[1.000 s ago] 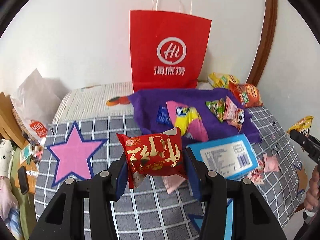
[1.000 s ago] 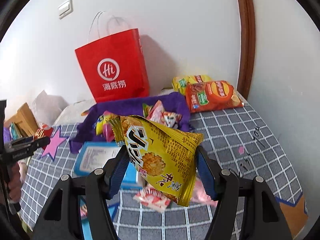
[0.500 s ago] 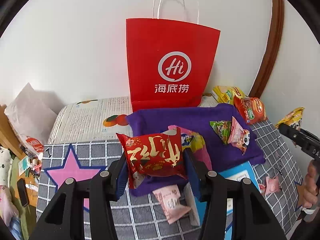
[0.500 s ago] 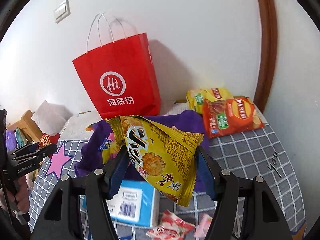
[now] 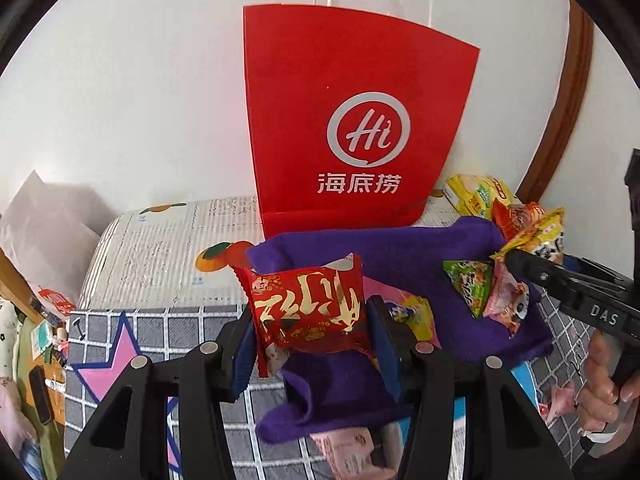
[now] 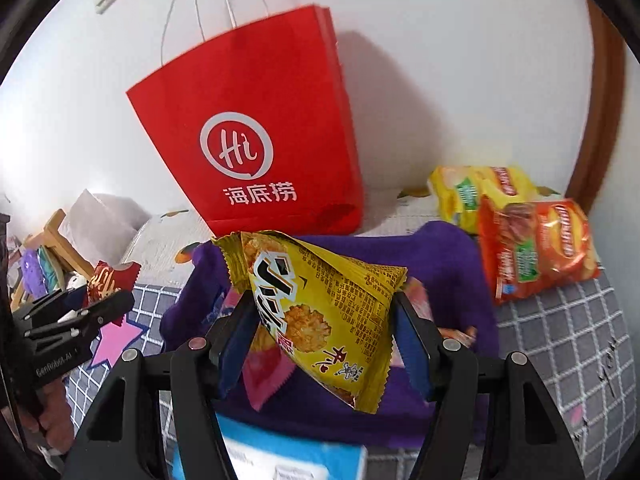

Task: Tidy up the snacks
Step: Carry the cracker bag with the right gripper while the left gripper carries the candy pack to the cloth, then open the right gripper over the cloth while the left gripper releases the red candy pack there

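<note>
My left gripper [image 5: 310, 316] is shut on a red snack packet [image 5: 308, 312] with gold characters, held above the purple cloth [image 5: 400, 256]. My right gripper [image 6: 326, 322] is shut on a yellow snack packet [image 6: 320, 300], also over the purple cloth [image 6: 448, 252]. A tall red paper bag [image 5: 352, 120] with white handles stands upright against the wall just behind the cloth; it shows in the right wrist view too, as the red paper bag [image 6: 256, 132]. The right gripper and its yellow packet [image 5: 536, 236] show at the right edge of the left wrist view. Small green and pink packets [image 5: 484, 292] lie on the cloth.
Yellow and orange chip bags [image 6: 532, 240] lie at the back right by a brown door frame [image 6: 604, 92]. A blue box [image 6: 272, 460] and small pink packets [image 5: 348, 448] lie on the grey checked cover [image 6: 560, 340] in front. Clutter and a white bag [image 5: 44, 216] sit at the left.
Both grippers have moved forward toward the red paper bag with their packets still held. The bag looks much larger and closer, and the blue box has slid low in both views.
</note>
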Available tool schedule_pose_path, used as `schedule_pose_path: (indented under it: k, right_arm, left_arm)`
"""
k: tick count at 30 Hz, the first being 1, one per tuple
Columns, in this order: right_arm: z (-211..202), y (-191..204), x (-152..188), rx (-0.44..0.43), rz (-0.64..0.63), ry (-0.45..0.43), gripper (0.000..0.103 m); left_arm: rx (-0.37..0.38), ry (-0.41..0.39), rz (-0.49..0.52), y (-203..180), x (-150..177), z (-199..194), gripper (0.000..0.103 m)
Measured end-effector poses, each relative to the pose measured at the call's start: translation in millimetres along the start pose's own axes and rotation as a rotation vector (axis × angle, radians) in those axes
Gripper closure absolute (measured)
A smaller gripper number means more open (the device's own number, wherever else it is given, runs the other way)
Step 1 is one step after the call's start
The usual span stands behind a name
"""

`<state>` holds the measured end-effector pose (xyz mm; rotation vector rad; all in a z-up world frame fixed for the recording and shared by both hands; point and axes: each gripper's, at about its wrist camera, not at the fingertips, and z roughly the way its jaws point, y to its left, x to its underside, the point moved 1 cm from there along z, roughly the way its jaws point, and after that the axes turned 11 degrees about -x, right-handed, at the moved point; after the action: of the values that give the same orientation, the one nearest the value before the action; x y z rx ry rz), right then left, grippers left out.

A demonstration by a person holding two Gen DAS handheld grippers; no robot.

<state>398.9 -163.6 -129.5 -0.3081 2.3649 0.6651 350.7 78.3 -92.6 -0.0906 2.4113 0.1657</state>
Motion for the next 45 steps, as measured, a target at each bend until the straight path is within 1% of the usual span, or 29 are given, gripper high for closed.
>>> schedule_pose_path:
  k: [4,6,7,9,11,12,15,20,22,25,29,38,41,43,45]
  right_arm:
    - [25,0,-4,-0.027,0.003,0.057,0.038]
    - [37,-4,-1,-0.050,-0.003,0.096,0.038]
    - [43,-6,0,-0.058,-0.003,0.130,0.038]
    - [51,-9,3,-0.033,-0.017,0.188,0.038]
    - [54,-12,6,-0.010,-0.024,0.195,0.038]
    - [55,-13,7,-0.012,-0.026,0.204,0.038]
    - [56,-14,9,-0.039,-0.016,0.221,0.038]
    - [51,-6,11,-0.086,-0.035,0.256,0.038]
    - [52,-3,12,-0.094,-0.042,0.277,0.038]
    - [56,-1,14,-0.082,-0.044,0.297,0.038]
    - [69,-3,17,-0.079,-0.014,0.349,0.038]
    - [78,-6,21,-0.055,-0.025,0.379,0.037]
    - [81,-6,22,-0.051,-0.027,0.389,0.036]
    - [83,-4,23,-0.050,-0.039,0.402,0.030]
    - [84,-3,24,-0.051,-0.053,0.409,0.029]
  left_arm:
    - [0.005,0.027,-0.022,2,-3,19,0.054]
    - [0.009,0.036,-0.022,2,-3,27,0.054]
    - [0.009,0.038,-0.023,1,-3,30,0.054]
    - [0.007,0.048,-0.032,0,-4,39,0.054]
    - [0.016,0.061,-0.048,-1,-5,47,0.054]
    - [0.024,0.068,-0.057,-1,-5,52,0.054]
    - [0.038,0.077,-0.066,-5,-4,60,0.054]
    - [0.035,0.095,-0.046,-9,0,70,0.054]
    - [0.036,0.101,-0.055,-7,0,72,0.054]
    - [0.040,0.109,-0.068,-4,0,76,0.054]
    - [0.047,0.116,-0.070,-4,1,79,0.054]
    - [0.069,0.135,-0.089,-4,3,85,0.054]
    - [0.085,0.142,-0.099,-3,4,86,0.053]
    - [0.106,0.145,-0.105,-4,5,86,0.053]
    - [0.123,0.148,-0.108,-5,5,87,0.053]
